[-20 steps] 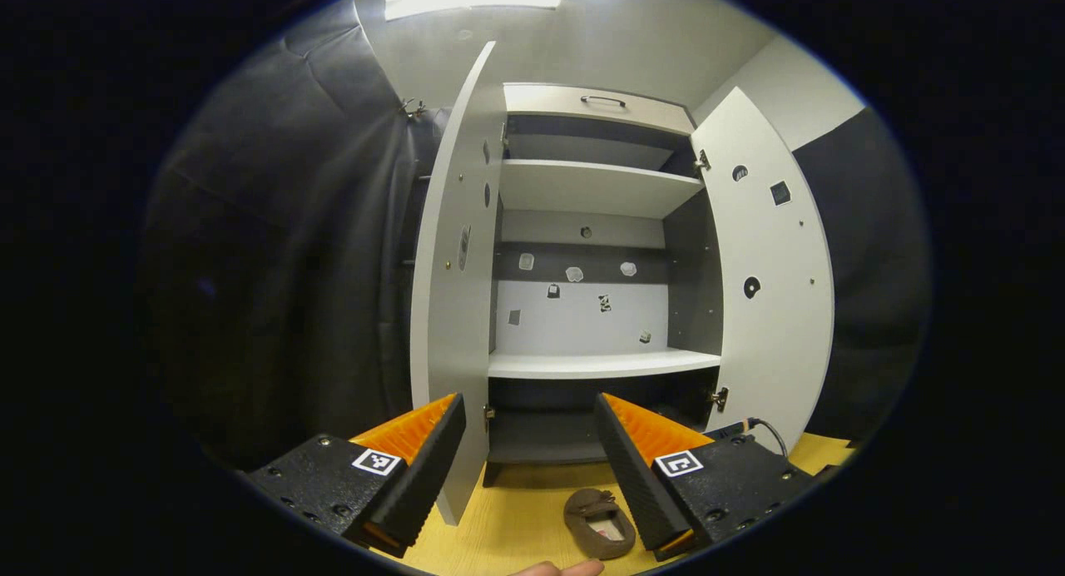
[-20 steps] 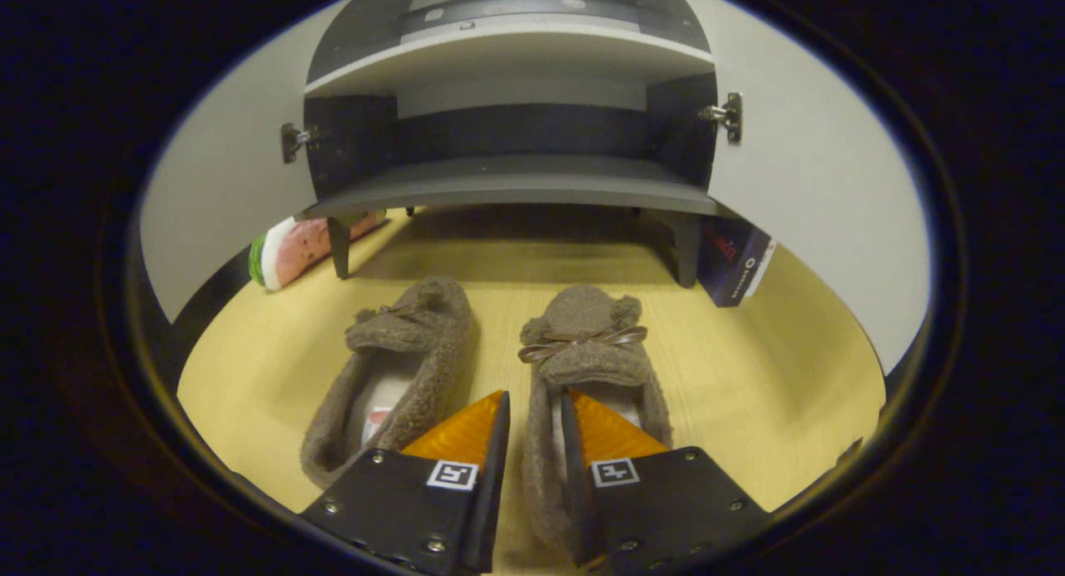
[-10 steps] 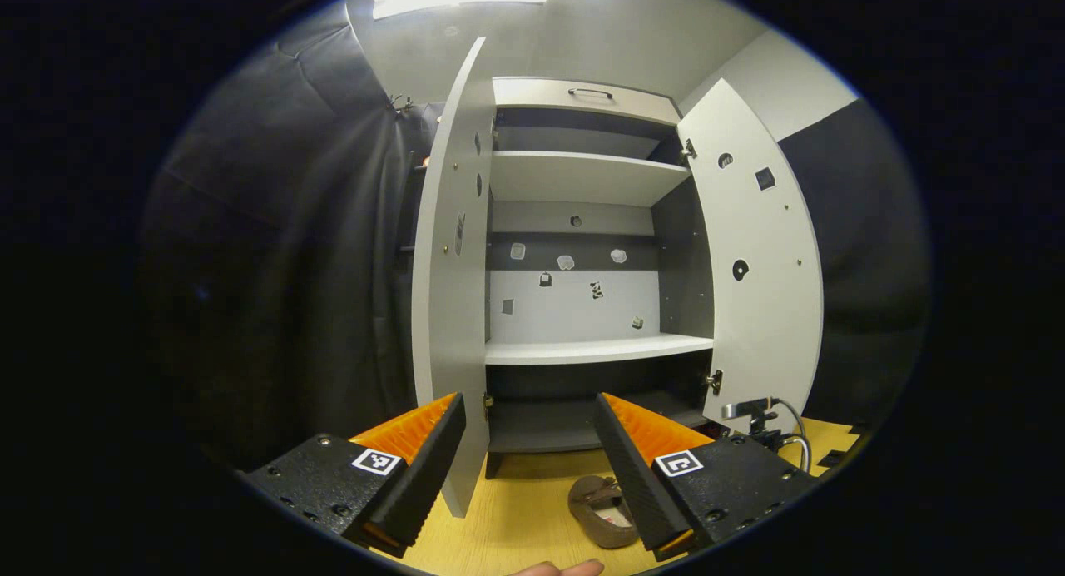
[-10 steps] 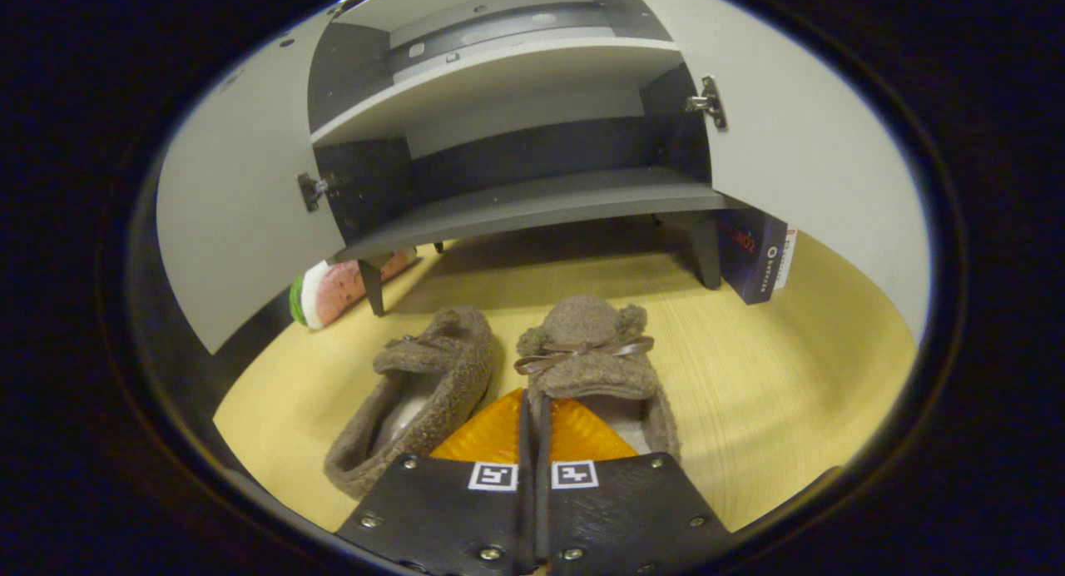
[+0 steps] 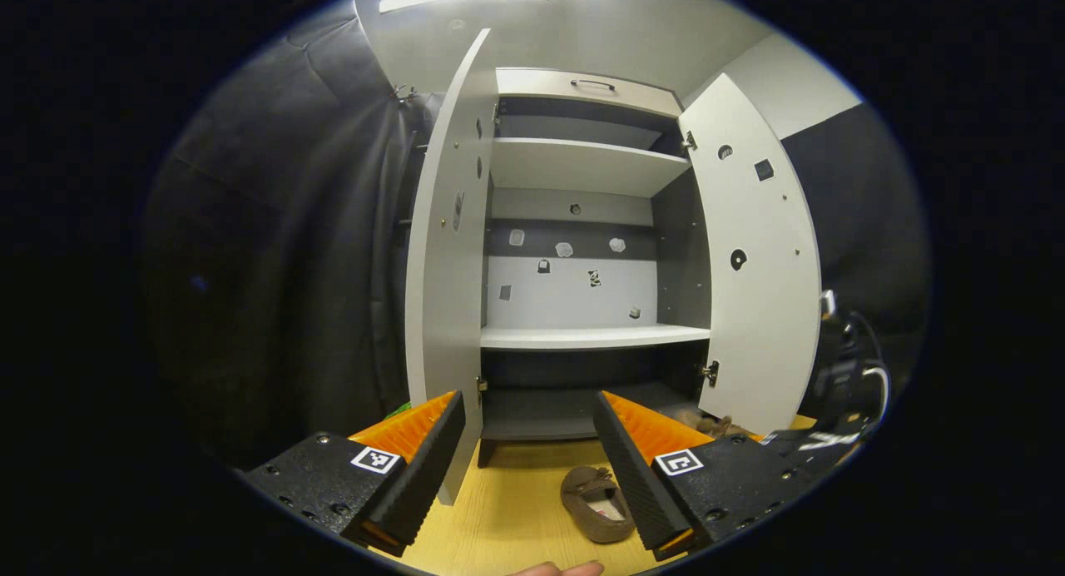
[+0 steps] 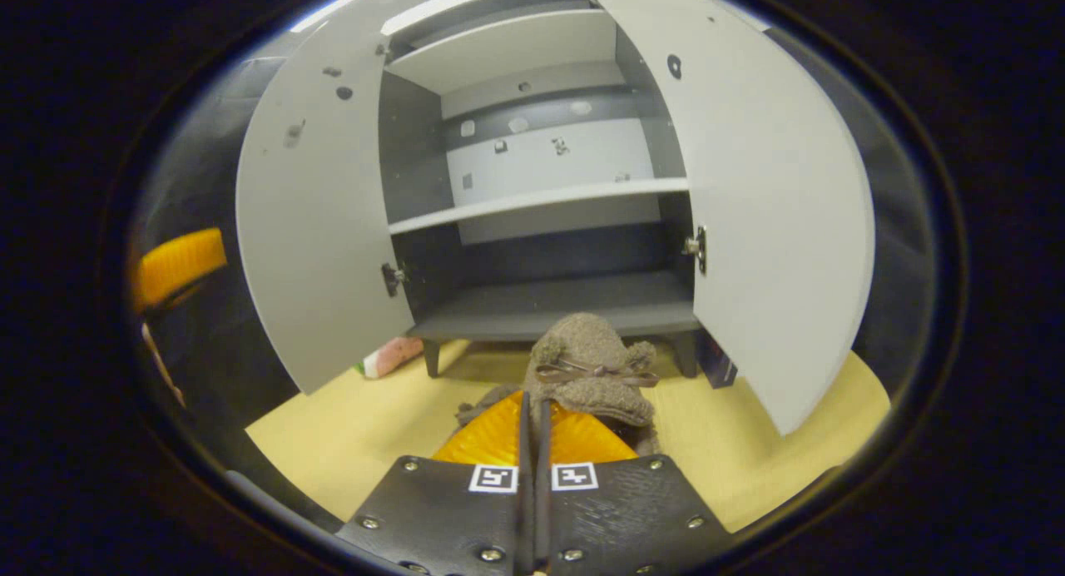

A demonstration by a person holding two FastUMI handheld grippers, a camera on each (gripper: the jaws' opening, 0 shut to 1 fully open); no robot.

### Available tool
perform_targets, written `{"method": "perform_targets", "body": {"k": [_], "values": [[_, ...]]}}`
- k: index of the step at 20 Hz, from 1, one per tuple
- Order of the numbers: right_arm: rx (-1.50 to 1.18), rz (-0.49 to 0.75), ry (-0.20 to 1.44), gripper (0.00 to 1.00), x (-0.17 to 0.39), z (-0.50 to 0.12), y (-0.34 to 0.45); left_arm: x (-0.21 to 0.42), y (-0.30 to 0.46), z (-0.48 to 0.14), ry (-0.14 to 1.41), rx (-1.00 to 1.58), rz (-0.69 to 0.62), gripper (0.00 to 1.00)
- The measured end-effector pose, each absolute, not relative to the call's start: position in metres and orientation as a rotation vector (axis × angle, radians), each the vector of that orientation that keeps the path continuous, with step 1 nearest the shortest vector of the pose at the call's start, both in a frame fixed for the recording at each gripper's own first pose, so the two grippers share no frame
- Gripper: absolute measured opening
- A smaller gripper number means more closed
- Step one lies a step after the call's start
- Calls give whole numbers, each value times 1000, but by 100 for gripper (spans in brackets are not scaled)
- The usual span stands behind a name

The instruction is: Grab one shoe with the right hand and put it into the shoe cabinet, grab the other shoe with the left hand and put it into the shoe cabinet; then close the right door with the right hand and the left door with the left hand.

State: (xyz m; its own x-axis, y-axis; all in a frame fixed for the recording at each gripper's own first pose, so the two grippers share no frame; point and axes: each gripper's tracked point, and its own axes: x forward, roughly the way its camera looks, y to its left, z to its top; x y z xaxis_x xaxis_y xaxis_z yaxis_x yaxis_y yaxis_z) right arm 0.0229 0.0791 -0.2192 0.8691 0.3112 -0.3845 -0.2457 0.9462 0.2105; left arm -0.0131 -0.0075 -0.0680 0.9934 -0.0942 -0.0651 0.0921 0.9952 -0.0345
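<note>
Right gripper view: the right tool (image 6: 532, 409) is clamped on the wall of a fuzzy brown bow-trimmed slipper (image 6: 591, 364), raised and aimed toward the grey-and-white open-doored shoe cabinet's (image 6: 549, 305) bottom shelf. The left tool (image 5: 528, 443), fingers spread and empty, hovers above the other brown slipper (image 5: 595, 505) on the yellow wooden floor (image 5: 507, 518).

Black textured blocks behind each gripper (image 5: 524, 426), studded with small screws, each bearing a square black-and-white marker (image 5: 373, 460). Ribbed inner finger faces. Cables trailing from right gripper (image 5: 840, 393).
</note>
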Motion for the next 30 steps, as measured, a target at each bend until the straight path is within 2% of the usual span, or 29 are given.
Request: {"method": "perform_targets", "body": {"k": [7, 12, 16, 23, 27, 30], "values": [[88, 322, 212, 1, 63, -48, 77, -15, -17, -97, 100, -26, -126, 96], [-18, 274, 172, 1, 137, 18, 87, -22, -13, -105, 82, -7, -119, 95], [-94, 226, 235, 1, 218, 4, 104, -28, -11, -104, 57, -4, -119, 96], [-248, 158, 382, 1, 348, -79, 123, -40, -2, -120, 69, 5, -111, 95], [-286, 128, 459, 1, 398, -117, 133, -42, -7, -117, 58, 2, -132, 95], [-437, 65, 438, 1, 425, -119, 119, -40, -12, -124, 79, -8, -149, 95]]}}
